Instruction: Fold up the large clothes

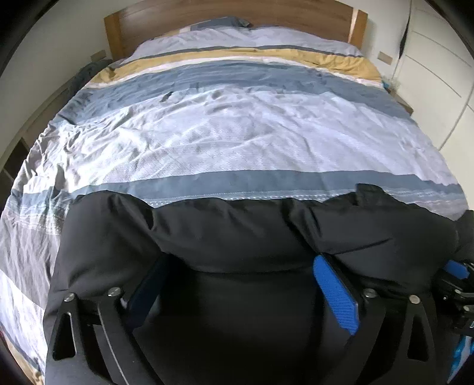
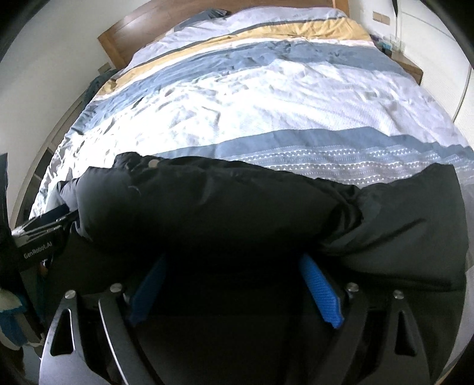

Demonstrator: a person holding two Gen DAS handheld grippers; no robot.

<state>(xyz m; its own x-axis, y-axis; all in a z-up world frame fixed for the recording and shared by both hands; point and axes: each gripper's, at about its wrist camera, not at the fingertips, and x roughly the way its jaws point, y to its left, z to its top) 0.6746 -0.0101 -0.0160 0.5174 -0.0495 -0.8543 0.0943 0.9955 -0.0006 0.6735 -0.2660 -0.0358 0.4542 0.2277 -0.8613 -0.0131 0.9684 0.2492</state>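
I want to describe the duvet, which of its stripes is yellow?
The stripe nearest the headboard, just below the pillow end; the other bands are blue, grey or white.

Black padded jacket (image 1: 225,234), bunched and puffy, lies across the bed's near edge, spanning 9 to 3 o'clock.

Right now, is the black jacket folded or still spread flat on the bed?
Folded, at least partly: the black jacket lies doubled over in a thick, puffy roll across the near edge of the striped duvet. Whether the fold is finished, cannot tell.
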